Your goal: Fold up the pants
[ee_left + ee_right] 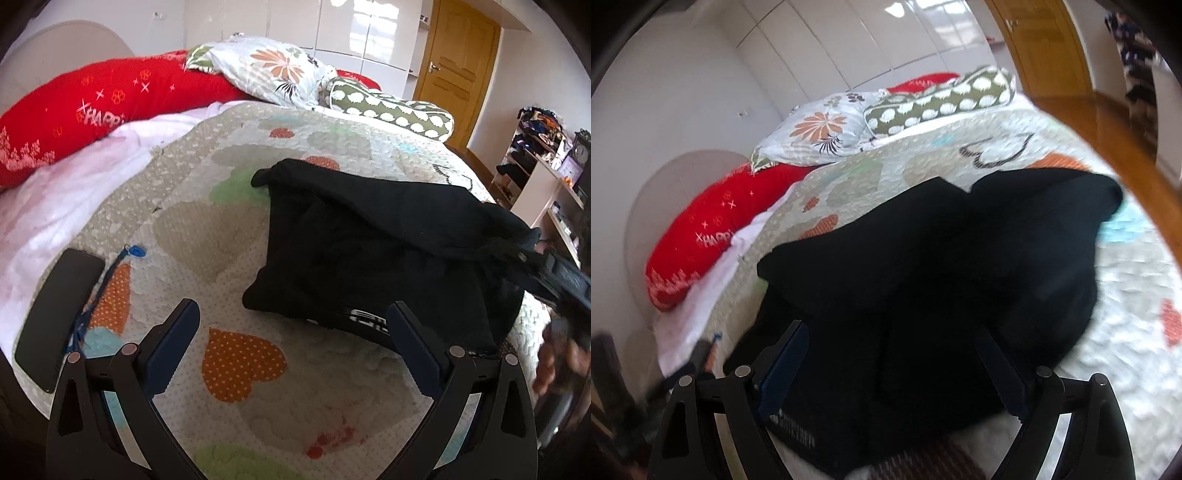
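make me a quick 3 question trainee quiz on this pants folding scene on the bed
1. True or false: the left gripper is clamped on the black pants.
2. Multiple choice: what lies on the quilt to the left of the left gripper? A) a dark phone B) a remote C) a book
3. Short answer: which pillow lies nearest the headboard in the left wrist view?

Key
1. False: its jaws stand open over bare quilt, short of the pants.
2. A: the dark phone, beside a blue cord.
3. The red pillow.
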`<state>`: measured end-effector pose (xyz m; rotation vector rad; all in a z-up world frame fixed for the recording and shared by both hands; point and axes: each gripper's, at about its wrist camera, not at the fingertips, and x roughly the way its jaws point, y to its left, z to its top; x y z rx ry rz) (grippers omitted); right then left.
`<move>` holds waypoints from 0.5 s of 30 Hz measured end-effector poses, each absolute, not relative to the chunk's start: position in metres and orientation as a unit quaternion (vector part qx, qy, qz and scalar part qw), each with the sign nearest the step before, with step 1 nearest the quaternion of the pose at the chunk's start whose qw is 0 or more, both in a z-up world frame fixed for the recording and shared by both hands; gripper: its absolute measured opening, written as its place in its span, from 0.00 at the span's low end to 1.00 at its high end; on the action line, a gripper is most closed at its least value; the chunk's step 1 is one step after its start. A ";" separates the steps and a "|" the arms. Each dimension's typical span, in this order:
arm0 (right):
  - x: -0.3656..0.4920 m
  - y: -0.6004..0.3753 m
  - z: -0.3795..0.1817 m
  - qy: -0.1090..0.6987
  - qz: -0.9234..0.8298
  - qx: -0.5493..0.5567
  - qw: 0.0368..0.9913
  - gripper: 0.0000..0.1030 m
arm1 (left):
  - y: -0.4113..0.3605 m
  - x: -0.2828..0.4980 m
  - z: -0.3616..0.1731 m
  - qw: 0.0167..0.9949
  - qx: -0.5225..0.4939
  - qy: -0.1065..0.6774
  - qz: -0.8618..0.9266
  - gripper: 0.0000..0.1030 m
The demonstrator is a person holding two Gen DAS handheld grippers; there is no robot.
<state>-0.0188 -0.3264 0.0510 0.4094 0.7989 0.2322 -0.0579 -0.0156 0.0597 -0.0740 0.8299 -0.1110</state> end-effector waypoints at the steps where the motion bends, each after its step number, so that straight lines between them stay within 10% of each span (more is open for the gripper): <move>1: -0.006 -0.327 0.048 0.390 0.119 0.203 0.890 0.51 | -0.013 -0.056 0.058 0.912 -0.039 0.404 -0.052 0.99; 4: 0.028 -0.329 0.053 0.383 0.110 0.195 0.896 0.27 | -0.006 -0.050 0.053 0.909 -0.049 0.411 -0.045 0.99; 15: 0.156 -0.329 0.065 0.371 0.032 0.127 0.919 0.24 | -0.003 -0.046 0.044 0.894 -0.099 0.431 -0.065 0.99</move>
